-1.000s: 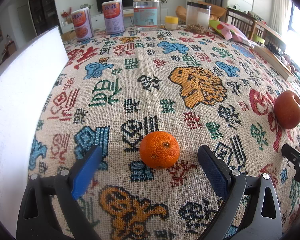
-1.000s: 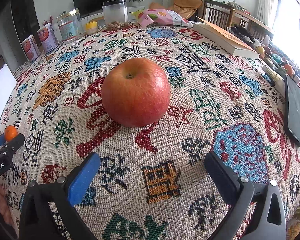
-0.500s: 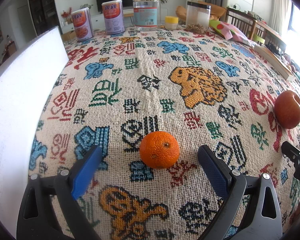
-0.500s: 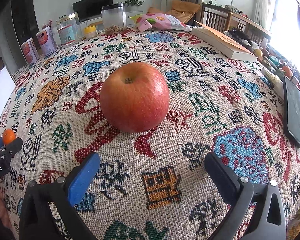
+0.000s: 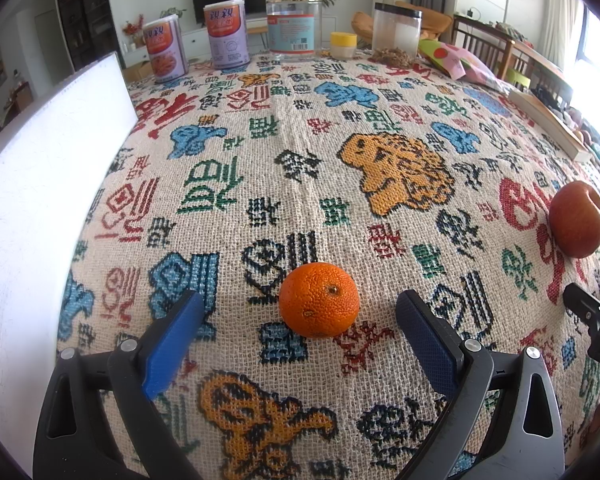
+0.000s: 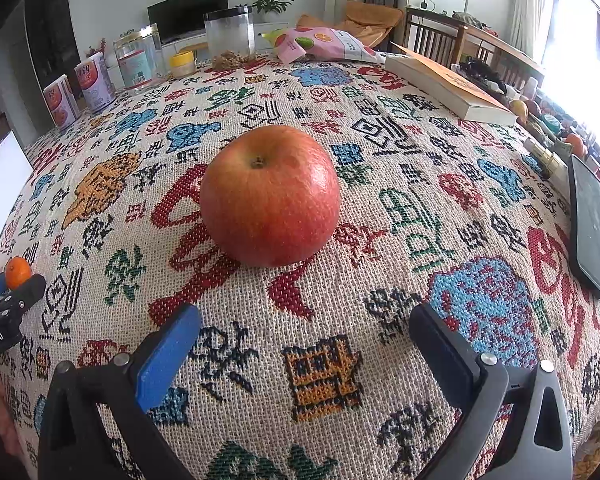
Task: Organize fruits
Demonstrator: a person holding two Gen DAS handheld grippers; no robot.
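Right wrist: round red-orange apple point(image 6: 270, 196)

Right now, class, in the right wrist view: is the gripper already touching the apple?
No: the apple sits on the tablecloth ahead of the open right gripper, with patterned cloth showing between them.

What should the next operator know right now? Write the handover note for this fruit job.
Left gripper: open, empty, fingers either side of the orange but not touching it.
Right gripper: open, empty, aimed at the red apple, which sits ahead of the fingers.
Both fruits lie loose on the patterned tablecloth, orange to the left of the apple.
Done: nothing picked up.
Left: grasp each fruit and place it; no fruit container is identifiable in view.
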